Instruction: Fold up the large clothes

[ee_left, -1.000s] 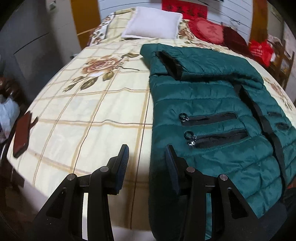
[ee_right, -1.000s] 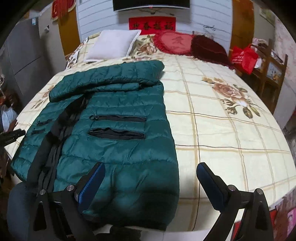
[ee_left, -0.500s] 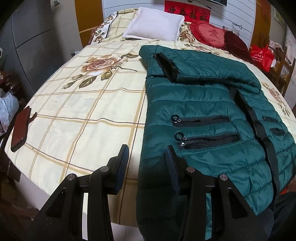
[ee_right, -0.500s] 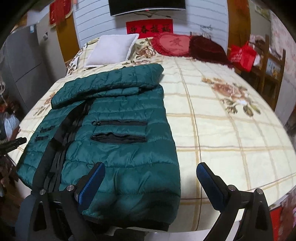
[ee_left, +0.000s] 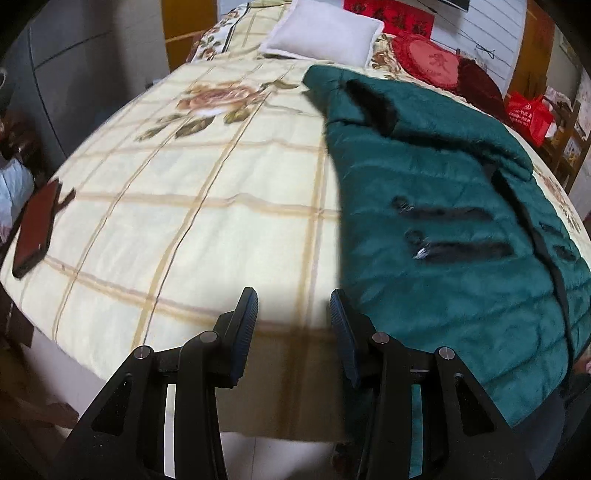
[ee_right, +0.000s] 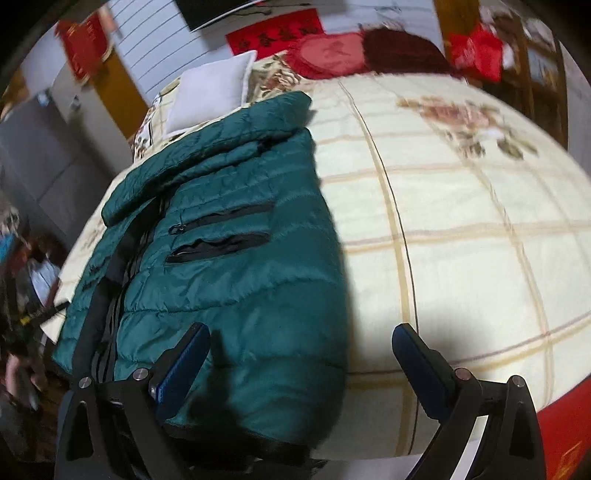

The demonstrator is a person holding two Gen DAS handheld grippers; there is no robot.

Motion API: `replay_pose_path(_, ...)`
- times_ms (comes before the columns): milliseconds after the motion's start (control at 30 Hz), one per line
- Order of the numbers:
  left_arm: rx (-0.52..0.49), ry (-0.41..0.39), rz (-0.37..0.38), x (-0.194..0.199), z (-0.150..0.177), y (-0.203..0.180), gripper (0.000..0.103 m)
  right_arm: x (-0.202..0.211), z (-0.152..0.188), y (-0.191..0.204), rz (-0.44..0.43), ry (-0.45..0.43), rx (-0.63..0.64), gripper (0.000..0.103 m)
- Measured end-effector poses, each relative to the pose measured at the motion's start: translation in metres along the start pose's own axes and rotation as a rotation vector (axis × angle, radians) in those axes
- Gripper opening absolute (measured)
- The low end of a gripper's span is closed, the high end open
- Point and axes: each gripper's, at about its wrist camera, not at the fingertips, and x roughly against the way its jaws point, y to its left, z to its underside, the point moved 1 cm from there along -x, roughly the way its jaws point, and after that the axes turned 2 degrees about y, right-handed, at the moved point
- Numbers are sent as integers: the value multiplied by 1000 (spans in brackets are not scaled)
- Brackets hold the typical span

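- A dark green quilted puffer jacket lies front-up on a bed, its hem hanging over the bed's foot edge and its collar end toward the pillows at the head.
- One sleeve is folded across the chest, above two black zip pockets.
- The bedspread is cream with tan grid lines and a printed rose.
- The left gripper hovers over the foot edge, just beside the jacket's side seam; its jaws stand partly apart with only bedspread between them, gripping nothing.
- The right gripper hovers over the jacket's opposite hem corner, jaws spread wide. One finger is over the green fabric, the other over bare bedspread; neither pad presses on the cloth.
- A white pillow and a round red cushion sit at the head edge.
- A dark red phone-like slab lies at the bed's side edge.
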Motion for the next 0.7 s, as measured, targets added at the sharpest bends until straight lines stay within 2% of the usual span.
replay_pose_path(167,40,-23,-56,-8,8,19,41,-2,8,-7,-48,-8,-13,98)
replay_pose_path(233,46,-27,-74,-9,7,20,47,-4,7,-6,-58,-16,-10,99)
replay_pose_path(267,49,-26,-79,-10,6,20,54,-5,6,-6,-67,-22,-11,99)
replay_pose_path(300,47,-29,-88,-12,5,18,68,-6,6,-5,-72,-26,-12,99)
replay_pose_path(367,59,-35,-111,-17,4,19,88,-9,4,-3,-84,-39,-3,99)
replay_pose_path(467,95,-44,-121,-23,2,24,101,-13,4,4,-92,-56,35,103)
replay_pose_path(700,109,-73,-122,-24,4,27,103,-11,12,7,-89,-114,46,102)
